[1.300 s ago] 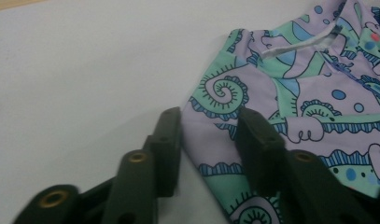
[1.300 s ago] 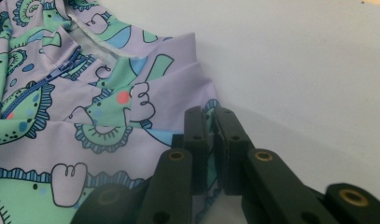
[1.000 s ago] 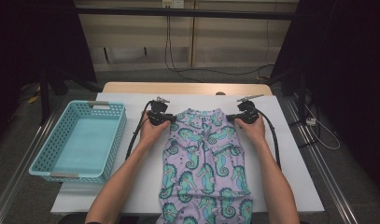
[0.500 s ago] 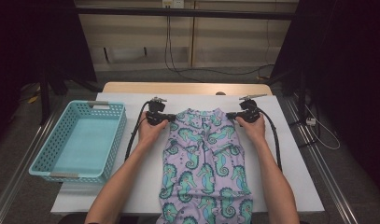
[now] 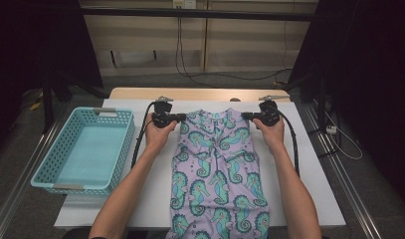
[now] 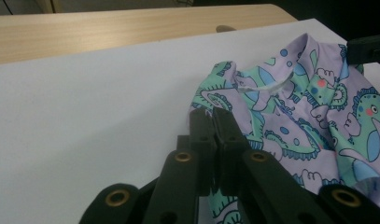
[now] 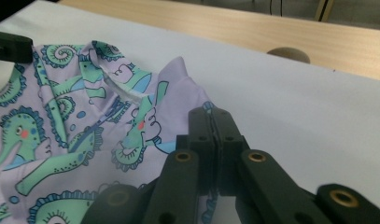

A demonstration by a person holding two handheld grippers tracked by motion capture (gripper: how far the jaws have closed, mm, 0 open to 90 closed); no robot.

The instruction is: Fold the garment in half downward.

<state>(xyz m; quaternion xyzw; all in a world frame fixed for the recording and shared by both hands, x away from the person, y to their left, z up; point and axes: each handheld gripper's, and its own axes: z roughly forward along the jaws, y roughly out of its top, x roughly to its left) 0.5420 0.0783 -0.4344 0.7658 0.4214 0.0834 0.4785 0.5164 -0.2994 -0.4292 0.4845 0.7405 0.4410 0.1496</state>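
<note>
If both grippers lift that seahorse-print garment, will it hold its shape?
Probably not. The seahorse-print garment lies flat with soft wrinkles, so it should droop between the left gripper and right gripper. It looks thin, likely light.

- High view: fixed above the person's side, looking forward and down over the whole white table (image 5: pixel 319 199), far off.
- Left gripper view: rides low, close, looking along its jaws across the garment (image 6: pixel 290 107).
- Right gripper view: same, mirrored.
- Shared: the garment's collar end.
</note>
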